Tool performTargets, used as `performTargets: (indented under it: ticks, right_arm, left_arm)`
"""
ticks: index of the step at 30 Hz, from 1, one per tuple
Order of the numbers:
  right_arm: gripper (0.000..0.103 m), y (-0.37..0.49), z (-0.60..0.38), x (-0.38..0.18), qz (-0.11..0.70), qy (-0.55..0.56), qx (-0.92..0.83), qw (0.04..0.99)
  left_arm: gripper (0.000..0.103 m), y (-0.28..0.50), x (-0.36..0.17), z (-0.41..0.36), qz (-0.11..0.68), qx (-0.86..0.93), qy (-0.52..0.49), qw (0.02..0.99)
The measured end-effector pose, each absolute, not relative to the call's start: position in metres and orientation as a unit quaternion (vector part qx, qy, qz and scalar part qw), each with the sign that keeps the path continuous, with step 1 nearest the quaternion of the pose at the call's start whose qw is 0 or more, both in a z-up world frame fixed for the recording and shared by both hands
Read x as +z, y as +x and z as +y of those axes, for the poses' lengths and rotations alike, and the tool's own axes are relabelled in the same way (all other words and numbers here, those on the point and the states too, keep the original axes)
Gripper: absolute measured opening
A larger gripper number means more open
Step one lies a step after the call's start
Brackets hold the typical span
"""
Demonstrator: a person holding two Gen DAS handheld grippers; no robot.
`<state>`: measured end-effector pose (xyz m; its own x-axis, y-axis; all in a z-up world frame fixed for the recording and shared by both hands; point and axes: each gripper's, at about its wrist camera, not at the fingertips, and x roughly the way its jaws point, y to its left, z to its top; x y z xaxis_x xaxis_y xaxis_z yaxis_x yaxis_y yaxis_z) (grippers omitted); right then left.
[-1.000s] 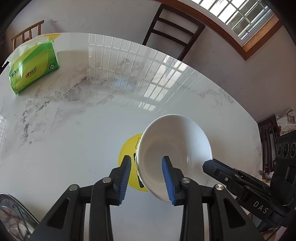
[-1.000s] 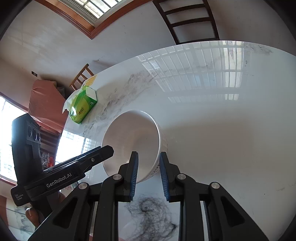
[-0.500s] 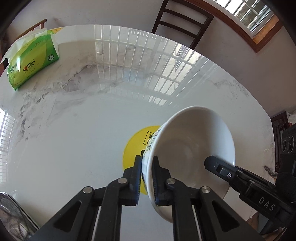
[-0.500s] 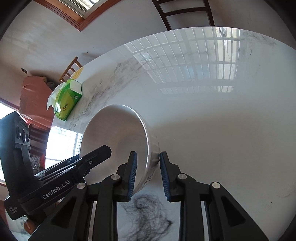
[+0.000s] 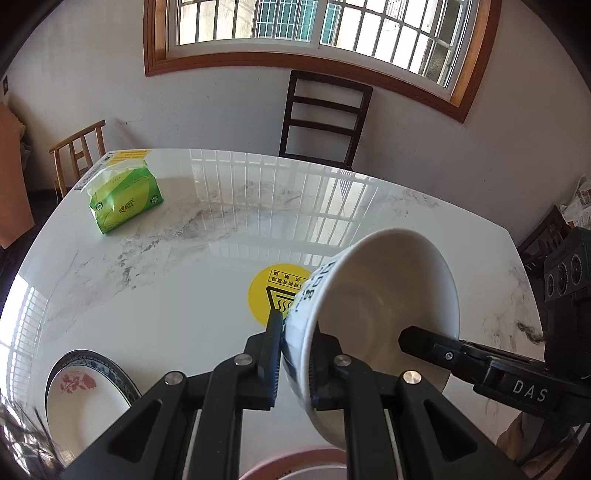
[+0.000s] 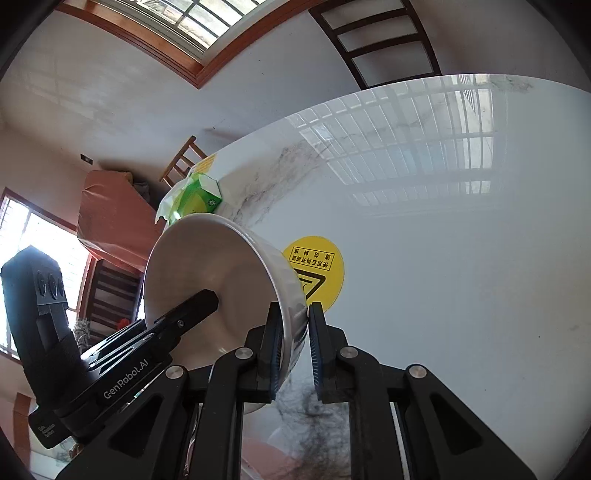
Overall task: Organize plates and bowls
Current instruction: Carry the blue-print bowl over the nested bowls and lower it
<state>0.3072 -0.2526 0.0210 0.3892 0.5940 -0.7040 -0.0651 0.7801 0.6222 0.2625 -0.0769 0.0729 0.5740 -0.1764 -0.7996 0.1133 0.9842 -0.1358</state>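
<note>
- since half a second ago the white bowl (image 5: 384,295) has been lifted higher and tipped more on its side; the window and the far wall now fill the top of the left wrist view, where before mostly the surface (image 5: 184,295) was seen
- left tongs (image 5: 295,354) are clenched on the bowl's rim, one finger outside on the wall with dark lettering, the other inside; the bowl hangs above the surface with its opening turned to the right
- right tongs (image 6: 293,347) sit astride the opposite side of the rim of the same bowl (image 6: 207,273); the outer pad seems a little apart from the wall, so i cannot tell if they grip or have let go
- in the left wrist view the right tongs show as a black finger reaching into the bowl; in the right wrist view the left ones show the same way
- under the bowl a round yellow sticker (image 5: 275,293) lies on the marble surface
- a plate (image 5: 86,398) with red flower and blue rim rests at the near left edge; another rim with pink tone (image 5: 295,463) shows at the bottom, partly hidden
- a green tissue pack (image 5: 123,201) lies at the far left corner, well apart from the bowl
- a dark chair (image 5: 325,118) stands behind the surface, under the window (image 5: 295,26); a light wooden chair (image 5: 79,147) stands at the left
</note>
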Motion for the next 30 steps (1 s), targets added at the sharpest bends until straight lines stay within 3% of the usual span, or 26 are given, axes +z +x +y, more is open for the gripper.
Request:
performTargets:
  ticks: [10,30]
  right_arm:
    - [0.013,0.202,-0.25,0.056,0.481,0.271,0.237,0.799]
    - [0.014,0.121,-0.238,0.033,0.491,0.273,0.237,0.792]
  left_arm:
    - [0.012,0.162,0.11,-0.077,0.399,-0.094,-0.019,0.912]
    - [0.012,0.099,0.079,-0.069,0.419,-0.1,-0.009,0.903]
